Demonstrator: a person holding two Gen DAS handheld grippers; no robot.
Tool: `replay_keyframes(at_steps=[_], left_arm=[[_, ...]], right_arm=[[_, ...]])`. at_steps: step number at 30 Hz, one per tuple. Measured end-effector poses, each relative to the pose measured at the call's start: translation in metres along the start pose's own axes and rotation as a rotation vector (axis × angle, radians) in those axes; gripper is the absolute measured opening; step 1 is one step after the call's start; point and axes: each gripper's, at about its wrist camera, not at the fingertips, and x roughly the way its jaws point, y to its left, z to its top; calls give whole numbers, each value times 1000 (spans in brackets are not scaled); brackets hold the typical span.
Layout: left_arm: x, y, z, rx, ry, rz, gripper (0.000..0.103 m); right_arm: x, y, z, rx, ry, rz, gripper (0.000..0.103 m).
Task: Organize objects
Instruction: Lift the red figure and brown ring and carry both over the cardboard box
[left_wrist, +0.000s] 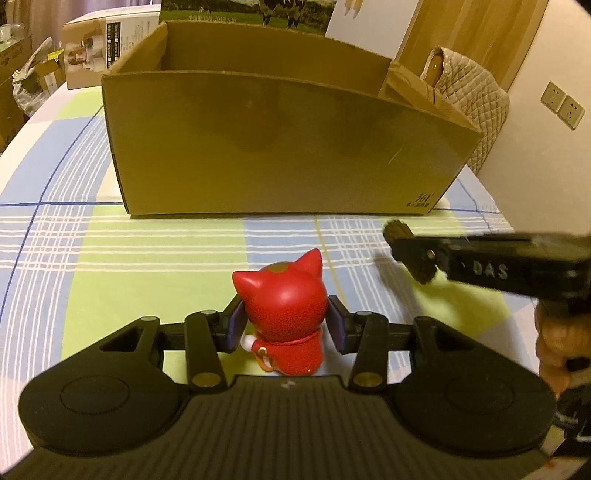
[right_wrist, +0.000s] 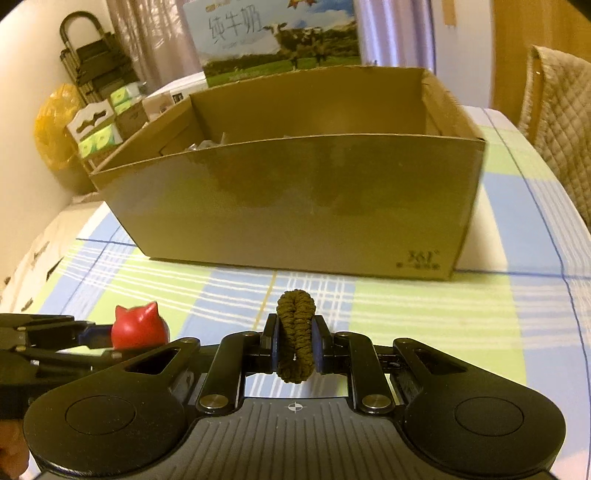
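On the checked table (left_wrist: 110, 258), in front of the open cardboard box (left_wrist: 280, 147), the left gripper (left_wrist: 286, 323) pinches a red cat figure (left_wrist: 286, 302) by its sides, the figure upright, facing the box. To its right, the right gripper (right_wrist: 295, 341) squeezes a brown braided hair tie (right_wrist: 295, 332) flat between its pads, above the cloth, near the box's front wall.

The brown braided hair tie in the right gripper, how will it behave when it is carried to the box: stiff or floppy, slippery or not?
Probably soft: the hair tie is squeezed into a narrow loop between the right gripper pads. Its braided, rough surface should resist slipping. It looks light and unlikely to break, though it may spring open when released.
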Motion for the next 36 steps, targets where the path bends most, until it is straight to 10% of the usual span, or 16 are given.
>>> replay_keyframes(at_steps=[36], left_arm=[[-7,-25,-10,0,16,51,39]], right_arm=[[-32,-1,-14,105,-24,1,14]])
